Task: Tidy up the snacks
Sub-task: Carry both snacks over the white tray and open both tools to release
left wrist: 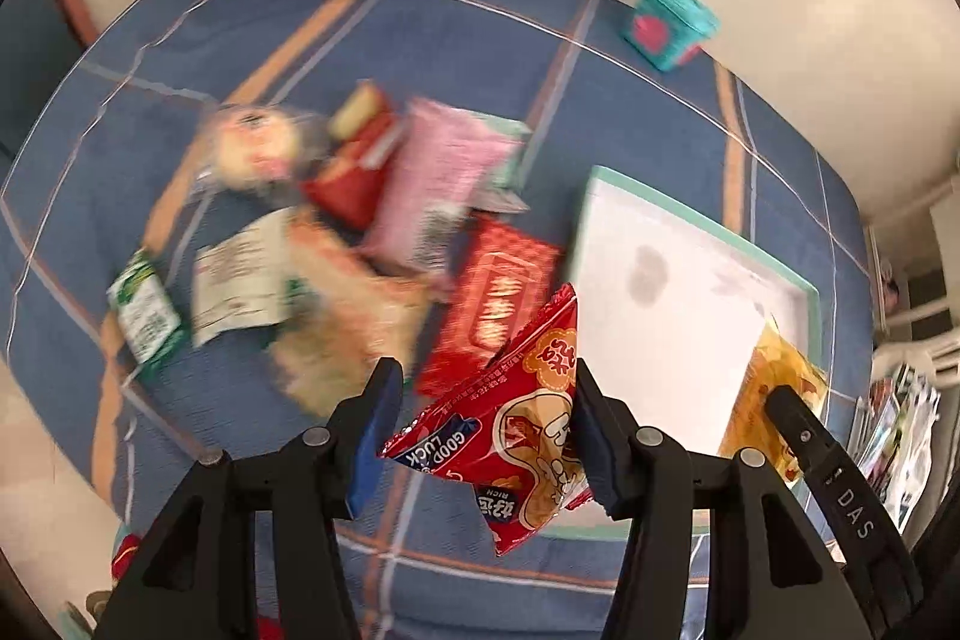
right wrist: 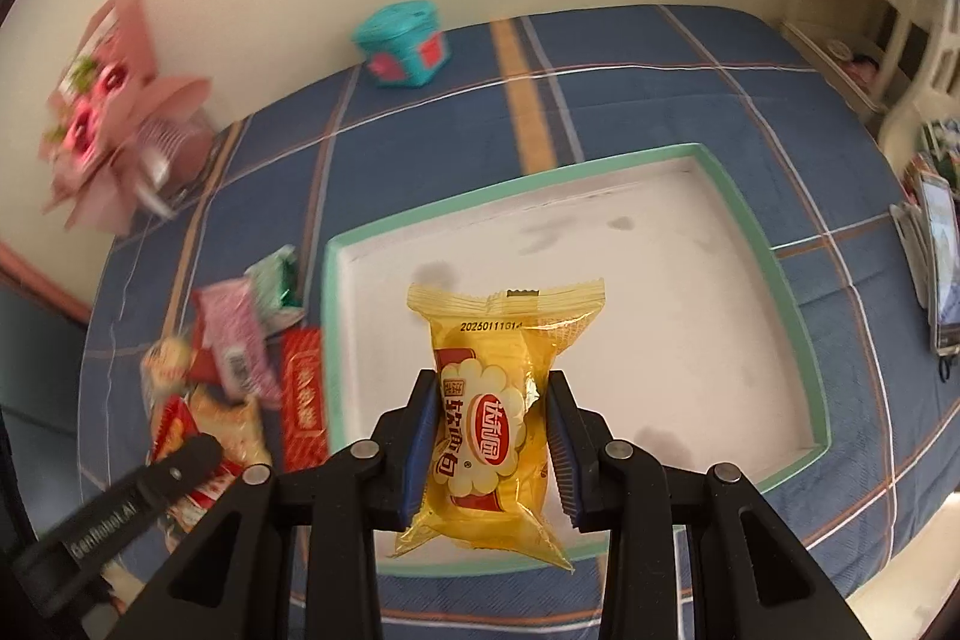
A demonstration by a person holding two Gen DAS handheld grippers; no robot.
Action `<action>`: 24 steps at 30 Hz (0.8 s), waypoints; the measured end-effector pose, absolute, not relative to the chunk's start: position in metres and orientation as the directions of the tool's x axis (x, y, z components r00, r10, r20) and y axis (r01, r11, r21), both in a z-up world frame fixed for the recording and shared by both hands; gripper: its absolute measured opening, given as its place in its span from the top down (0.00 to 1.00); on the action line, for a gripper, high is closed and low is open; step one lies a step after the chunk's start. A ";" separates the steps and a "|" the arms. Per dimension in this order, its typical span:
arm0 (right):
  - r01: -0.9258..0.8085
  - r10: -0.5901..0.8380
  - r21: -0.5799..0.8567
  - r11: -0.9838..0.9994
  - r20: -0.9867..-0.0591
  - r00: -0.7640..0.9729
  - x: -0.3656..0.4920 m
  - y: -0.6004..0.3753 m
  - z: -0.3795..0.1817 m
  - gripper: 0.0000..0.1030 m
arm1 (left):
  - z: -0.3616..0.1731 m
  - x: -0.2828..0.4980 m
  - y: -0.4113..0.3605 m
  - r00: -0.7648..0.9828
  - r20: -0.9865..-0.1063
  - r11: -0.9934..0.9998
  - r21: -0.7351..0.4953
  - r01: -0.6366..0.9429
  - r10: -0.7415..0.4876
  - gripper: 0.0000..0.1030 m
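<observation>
A red snack packet (left wrist: 516, 436) is held between the pads of the left gripper (left wrist: 486, 418), clear of the blue plaid tablecloth (left wrist: 420, 28); the far pad is seen pressed on the packet's face, while contact at the near pad is less certain, the packet hanging skewed with one corner drooping below the jaws. A yellow bread packet (right wrist: 498, 418) is clamped upright in the right gripper (right wrist: 492, 430), with both pads bearing on its sides. The white tray (right wrist: 822, 358), edged in green, is seen empty beneath and beyond the yellow packet. The remaining snacks are left in a loose heap (left wrist: 360, 232) on the cloth just beside the tray's edge. A teal box (right wrist: 402, 46) and a pink bouquet (right wrist: 108, 118) are noted well apart at the back of the table. Several risks are judged to follow. The red packet could be shed short of the tray, because it is gripped off-centre on slick film. The two grippers are carried close together, so a collision over the tray is possible if both are lowered at once. The yellow packet's soft contents could be crushed by the tight clamp. Heavy blur across the heap is recorded; individual items there cannot be identified reliably.
</observation>
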State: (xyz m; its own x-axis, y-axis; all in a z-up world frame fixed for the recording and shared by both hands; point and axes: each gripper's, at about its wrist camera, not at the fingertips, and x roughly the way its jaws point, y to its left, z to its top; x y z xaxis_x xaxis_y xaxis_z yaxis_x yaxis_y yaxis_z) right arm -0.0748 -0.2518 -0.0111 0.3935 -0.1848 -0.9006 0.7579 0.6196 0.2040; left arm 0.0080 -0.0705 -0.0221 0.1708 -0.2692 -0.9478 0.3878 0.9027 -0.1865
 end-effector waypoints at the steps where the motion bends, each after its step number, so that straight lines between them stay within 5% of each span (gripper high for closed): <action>1: 0.767 -0.189 0.203 0.608 -0.902 0.389 -0.076 -0.258 -0.013 0.64 | -0.024 0.007 -0.080 0.172 -0.947 0.897 -0.183 0.403 -0.271 0.46; 24: 0.873 -0.327 0.085 0.480 -0.906 0.268 -0.083 -0.363 -0.045 0.64 | -0.079 0.013 -0.217 0.154 -0.940 0.803 -0.165 0.573 -0.304 0.45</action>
State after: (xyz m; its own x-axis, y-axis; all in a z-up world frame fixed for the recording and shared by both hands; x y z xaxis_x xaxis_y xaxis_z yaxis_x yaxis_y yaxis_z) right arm -0.0831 -0.3635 -0.0453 0.2678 -0.3270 -0.9063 0.8729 0.4805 0.0846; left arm 0.0133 -0.2165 -0.0792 0.1539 -0.3035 -0.9403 0.5731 0.8026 -0.1653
